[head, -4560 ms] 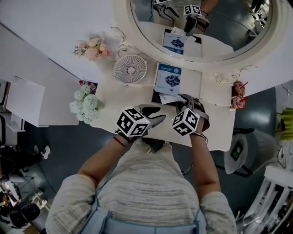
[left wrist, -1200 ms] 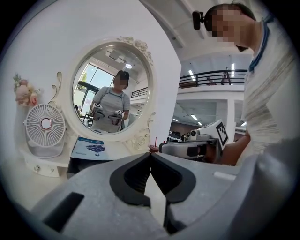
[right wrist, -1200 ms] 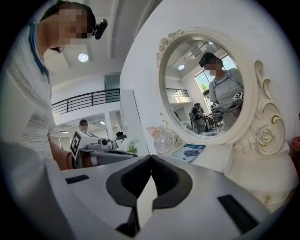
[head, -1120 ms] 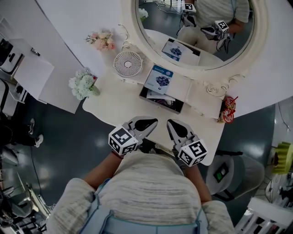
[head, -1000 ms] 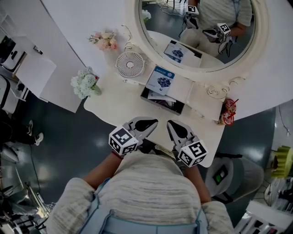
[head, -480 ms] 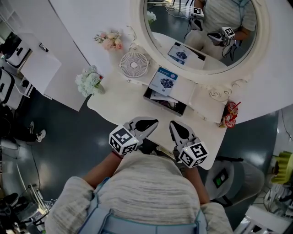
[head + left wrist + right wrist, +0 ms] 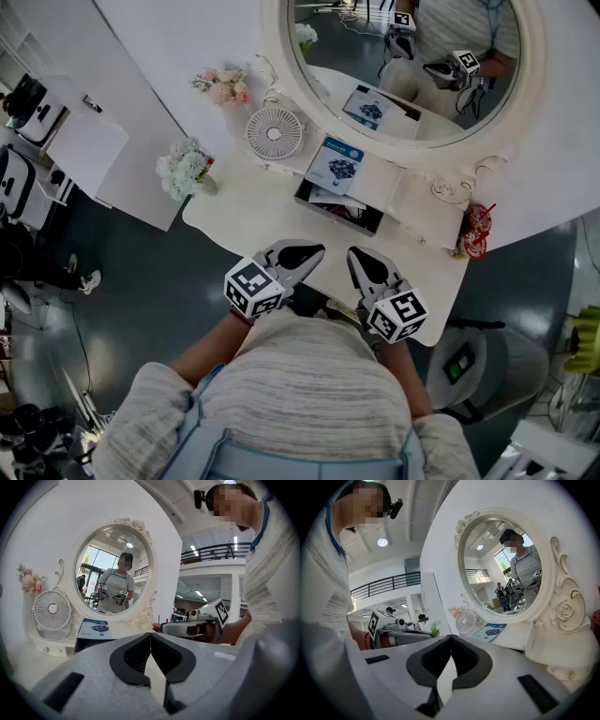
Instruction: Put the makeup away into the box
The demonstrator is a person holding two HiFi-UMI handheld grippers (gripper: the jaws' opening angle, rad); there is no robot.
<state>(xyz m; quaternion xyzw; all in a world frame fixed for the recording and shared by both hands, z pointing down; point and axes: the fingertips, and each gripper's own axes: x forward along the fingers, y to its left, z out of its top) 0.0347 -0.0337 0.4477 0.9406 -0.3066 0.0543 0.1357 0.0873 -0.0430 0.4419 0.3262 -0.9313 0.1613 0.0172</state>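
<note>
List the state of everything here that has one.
left hand-held gripper: shut, nothing between the jaws.
right hand-held gripper: shut, nothing between the jaws.
box: open.
lid: raised, leaning back towards the mirror's base.
fan: upright; cannot tell whether it is running.

Left gripper (image 7: 317, 250) and right gripper (image 7: 355, 254), jaws together

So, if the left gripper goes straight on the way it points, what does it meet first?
Probably the carved foot of the mirror frame, right of the box. The left gripper aims between the box and the right gripper; depth is unclear, so it might brush that gripper's tip first.
</note>
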